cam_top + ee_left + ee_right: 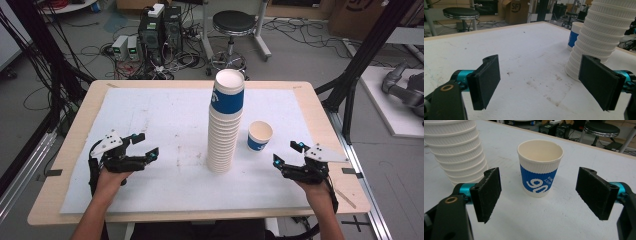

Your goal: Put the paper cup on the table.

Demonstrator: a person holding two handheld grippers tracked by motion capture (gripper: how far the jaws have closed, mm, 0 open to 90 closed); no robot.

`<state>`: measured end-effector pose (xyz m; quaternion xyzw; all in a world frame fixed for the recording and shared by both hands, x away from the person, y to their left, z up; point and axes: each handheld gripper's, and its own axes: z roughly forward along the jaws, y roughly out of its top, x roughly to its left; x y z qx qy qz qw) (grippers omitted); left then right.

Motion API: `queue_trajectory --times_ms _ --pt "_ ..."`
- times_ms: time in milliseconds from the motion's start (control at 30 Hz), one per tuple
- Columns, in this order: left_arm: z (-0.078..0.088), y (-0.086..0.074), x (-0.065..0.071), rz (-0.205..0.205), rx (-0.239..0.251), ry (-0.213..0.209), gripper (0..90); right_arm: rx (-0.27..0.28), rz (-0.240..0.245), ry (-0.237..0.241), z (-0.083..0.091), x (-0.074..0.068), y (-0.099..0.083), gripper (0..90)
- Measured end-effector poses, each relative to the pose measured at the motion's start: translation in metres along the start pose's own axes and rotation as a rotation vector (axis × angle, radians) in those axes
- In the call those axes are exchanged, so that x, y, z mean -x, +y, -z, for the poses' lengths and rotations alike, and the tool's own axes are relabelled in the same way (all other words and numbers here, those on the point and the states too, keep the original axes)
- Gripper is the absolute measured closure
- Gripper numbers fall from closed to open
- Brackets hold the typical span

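A tall stack of white ribbed paper cups (225, 125) with a blue band near its top stands at the table's middle. Just right of it sits a single white and blue cup (260, 135), upright and empty. My right gripper (288, 153) rests near the front right, open, its jaws a short way before the single cup (540, 167) with nothing between them. My left gripper (147, 145) lies at the front left, open and empty, pointing toward the stack (599, 37) from a distance.
A white sheet (165, 120) covers most of the wooden table (65, 150). Beyond the far edge stand a black stool (234, 22) and computer boxes with cables (160, 30) on the floor. A black frame post (360, 55) rises at the right.
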<state>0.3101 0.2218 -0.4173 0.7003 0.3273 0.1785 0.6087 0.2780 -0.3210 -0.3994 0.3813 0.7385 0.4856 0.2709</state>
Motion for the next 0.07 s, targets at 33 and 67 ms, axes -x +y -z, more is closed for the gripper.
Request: queue_trajectory --times_ms 33,67 --pt "-0.0004 0.0000 -0.0002 -0.001 -0.001 -0.001 17.5 -0.001 0.000 -0.001 0.0001 0.0004 -0.0002 20.7" --pt "-0.0010 0.0000 -0.0002 0.000 -0.001 -0.001 17.5 0.000 -0.002 -0.002 0.0000 0.0008 -0.0004 20.7"
